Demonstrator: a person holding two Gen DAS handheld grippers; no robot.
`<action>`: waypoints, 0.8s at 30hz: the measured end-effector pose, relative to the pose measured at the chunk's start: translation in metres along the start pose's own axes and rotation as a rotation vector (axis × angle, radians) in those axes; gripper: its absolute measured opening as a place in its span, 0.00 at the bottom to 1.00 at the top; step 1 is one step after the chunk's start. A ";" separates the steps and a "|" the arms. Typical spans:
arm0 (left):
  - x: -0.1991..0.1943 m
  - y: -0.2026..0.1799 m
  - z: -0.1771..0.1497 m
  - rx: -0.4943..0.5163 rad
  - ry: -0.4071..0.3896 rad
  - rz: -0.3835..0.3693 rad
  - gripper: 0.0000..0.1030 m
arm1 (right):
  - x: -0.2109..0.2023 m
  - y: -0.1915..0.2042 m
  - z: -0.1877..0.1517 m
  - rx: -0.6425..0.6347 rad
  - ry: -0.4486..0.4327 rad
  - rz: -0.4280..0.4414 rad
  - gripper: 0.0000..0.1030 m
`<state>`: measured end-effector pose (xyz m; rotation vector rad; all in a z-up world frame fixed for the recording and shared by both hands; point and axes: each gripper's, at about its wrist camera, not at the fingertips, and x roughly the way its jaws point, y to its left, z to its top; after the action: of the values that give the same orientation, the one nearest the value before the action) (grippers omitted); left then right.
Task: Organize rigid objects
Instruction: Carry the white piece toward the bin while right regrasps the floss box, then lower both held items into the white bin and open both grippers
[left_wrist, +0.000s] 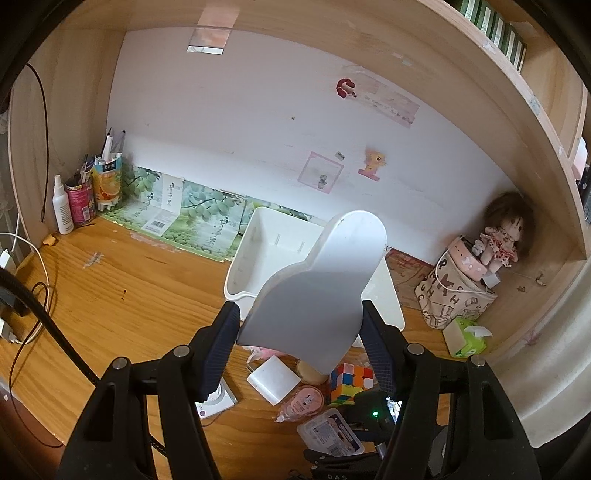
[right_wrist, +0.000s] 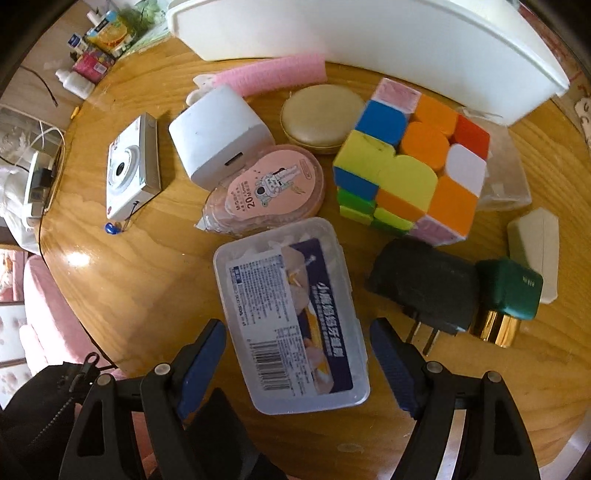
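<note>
Your left tool (left_wrist: 299, 328) was clamped on a white flat piece (left_wrist: 317, 291), hiding much of the white bin (left_wrist: 266, 236); your right tool (right_wrist: 299, 365) stood apart around the clear plastic box (right_wrist: 291, 314), contents blurred.

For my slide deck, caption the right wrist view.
Open right tongs straddle a clear plastic box among desk clutter.

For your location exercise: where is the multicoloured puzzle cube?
Right wrist view, right of centre: multicoloured puzzle cube on the wooden desk, between round gold compact and white bin.
</note>
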<state>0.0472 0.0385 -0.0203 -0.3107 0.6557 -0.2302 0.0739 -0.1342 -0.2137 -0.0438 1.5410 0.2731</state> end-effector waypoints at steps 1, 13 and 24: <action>0.000 0.000 0.000 0.000 0.000 0.002 0.67 | 0.001 0.001 0.000 -0.006 0.001 -0.007 0.79; 0.000 -0.007 -0.003 0.012 0.014 -0.015 0.67 | -0.003 -0.001 -0.006 0.004 -0.026 -0.017 0.64; -0.004 -0.019 -0.011 0.034 0.025 -0.063 0.67 | -0.041 -0.016 -0.033 0.009 -0.190 -0.024 0.64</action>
<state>0.0346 0.0196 -0.0195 -0.2961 0.6666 -0.3057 0.0442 -0.1623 -0.1761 -0.0287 1.3519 0.2440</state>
